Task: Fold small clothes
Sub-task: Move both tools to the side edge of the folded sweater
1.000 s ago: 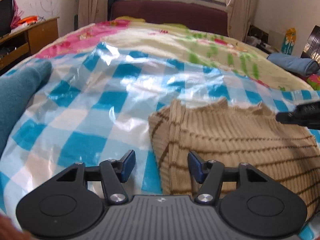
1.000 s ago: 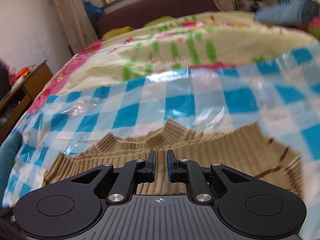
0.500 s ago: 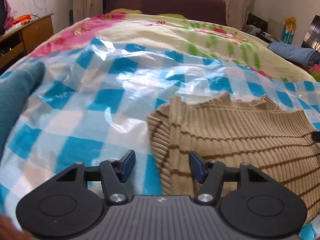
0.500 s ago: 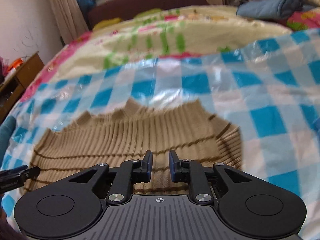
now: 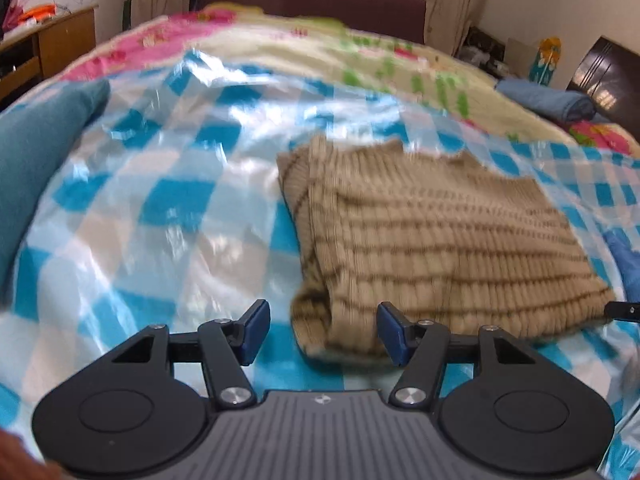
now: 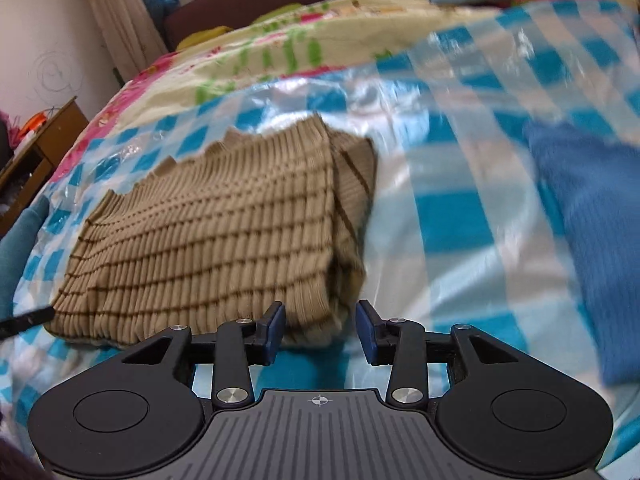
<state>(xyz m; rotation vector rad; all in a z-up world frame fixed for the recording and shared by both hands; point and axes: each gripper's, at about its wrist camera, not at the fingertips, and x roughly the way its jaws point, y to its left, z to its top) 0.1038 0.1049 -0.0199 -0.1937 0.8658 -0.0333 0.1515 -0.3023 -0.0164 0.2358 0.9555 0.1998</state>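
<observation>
A tan ribbed knit sweater with thin brown stripes (image 5: 440,248) lies folded on a blue-and-white checked plastic sheet (image 5: 160,208) over the bed. My left gripper (image 5: 322,332) is open, and the sweater's near left corner lies between its blue pads. The sweater also shows in the right wrist view (image 6: 216,240). My right gripper (image 6: 320,330) is open, and the sweater's near right corner lies between its pads. Each gripper's tip shows at the edge of the other view.
A teal cloth (image 5: 36,152) lies at the left of the sheet. A blue knit garment (image 6: 592,240) lies to the right of the sweater. A floral quilt (image 5: 320,48) covers the bed beyond. A wooden desk (image 5: 52,48) stands far left.
Both grippers have pulled back toward the sweater's near edge. My right gripper has opened from nearly shut. The sweater now lies flat and folded, farther ahead of both grippers.
</observation>
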